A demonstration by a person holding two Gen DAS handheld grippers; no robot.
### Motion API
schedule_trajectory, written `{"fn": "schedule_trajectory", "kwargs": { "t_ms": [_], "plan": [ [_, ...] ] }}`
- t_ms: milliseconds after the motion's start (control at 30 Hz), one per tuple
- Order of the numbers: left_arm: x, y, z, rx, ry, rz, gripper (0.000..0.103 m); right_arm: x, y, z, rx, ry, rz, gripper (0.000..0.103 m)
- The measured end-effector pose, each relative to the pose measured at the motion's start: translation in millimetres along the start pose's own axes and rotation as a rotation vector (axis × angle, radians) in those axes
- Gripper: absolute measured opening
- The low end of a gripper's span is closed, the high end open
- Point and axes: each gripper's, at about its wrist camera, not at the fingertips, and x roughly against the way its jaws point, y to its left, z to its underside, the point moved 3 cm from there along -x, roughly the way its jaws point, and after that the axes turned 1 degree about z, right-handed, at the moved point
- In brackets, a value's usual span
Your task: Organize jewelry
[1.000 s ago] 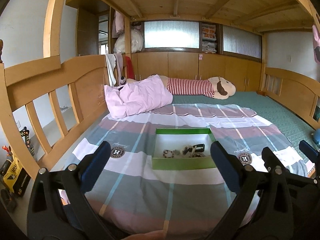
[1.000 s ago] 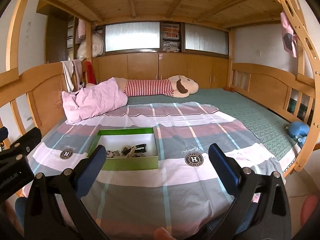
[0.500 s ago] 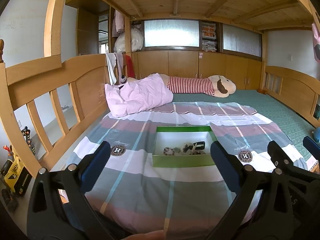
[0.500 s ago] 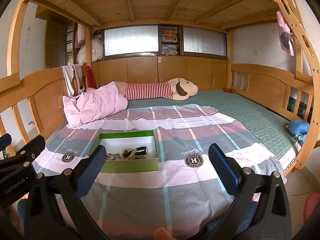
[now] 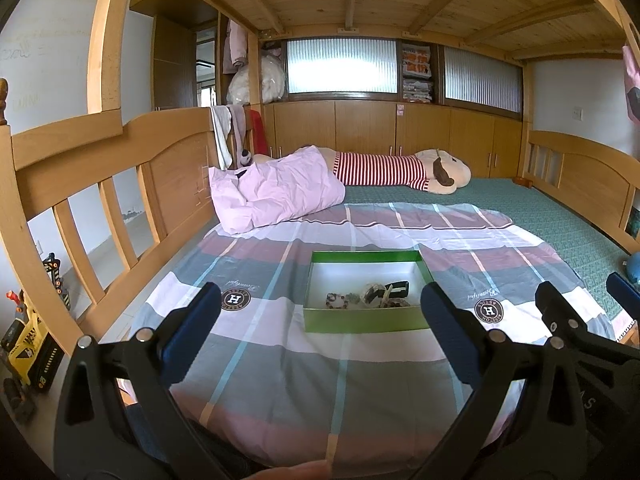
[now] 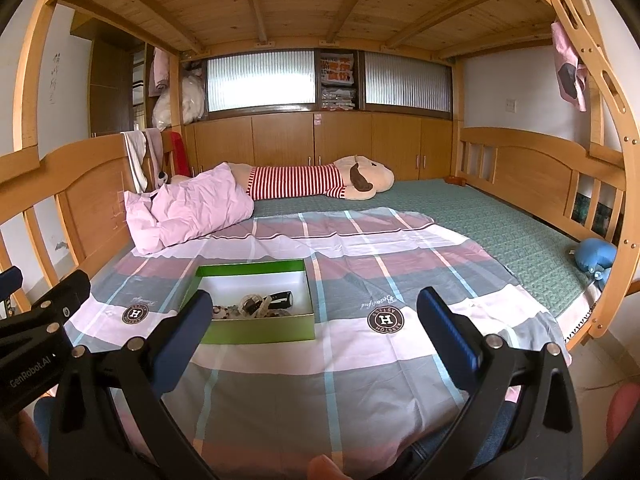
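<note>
A green box (image 5: 362, 322) with a white inside sits on the checked bedsheet; it also shows in the right wrist view (image 6: 260, 330). A small pile of jewelry (image 5: 370, 295) lies in it: bead bracelets, pale pieces and a black item. The same pile shows in the right wrist view (image 6: 256, 305). My left gripper (image 5: 320, 324) is open and empty, held short of the box. My right gripper (image 6: 314, 324) is open and empty, beside the box to its right. The right gripper's side shows in the left wrist view (image 5: 576, 332).
The checked sheet (image 6: 360, 280) covers the near part of a green mattress (image 6: 500, 216). A pink pillow (image 5: 276, 192) and a striped plush toy (image 5: 400, 170) lie behind. Wooden rails (image 5: 104, 184) bound the bed at left and right (image 6: 540, 176). Toy trucks (image 5: 28, 340) stand on the floor.
Both grippers have drawn back and risen slightly, so the box sits a little farther off in both views. Jaws stay open. The jewelry has not moved.
</note>
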Motion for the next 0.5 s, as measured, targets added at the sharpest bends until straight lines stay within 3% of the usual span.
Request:
{"fn": "schedule_trajectory", "kwargs": {
  "t_ms": [500],
  "plan": [
    [1.1, -1.2, 1.7, 0.0, 0.004, 0.0, 0.099, 1.9, -3.0, 1.4, -0.002, 0.008, 0.0, 0.1]
  ]
}}
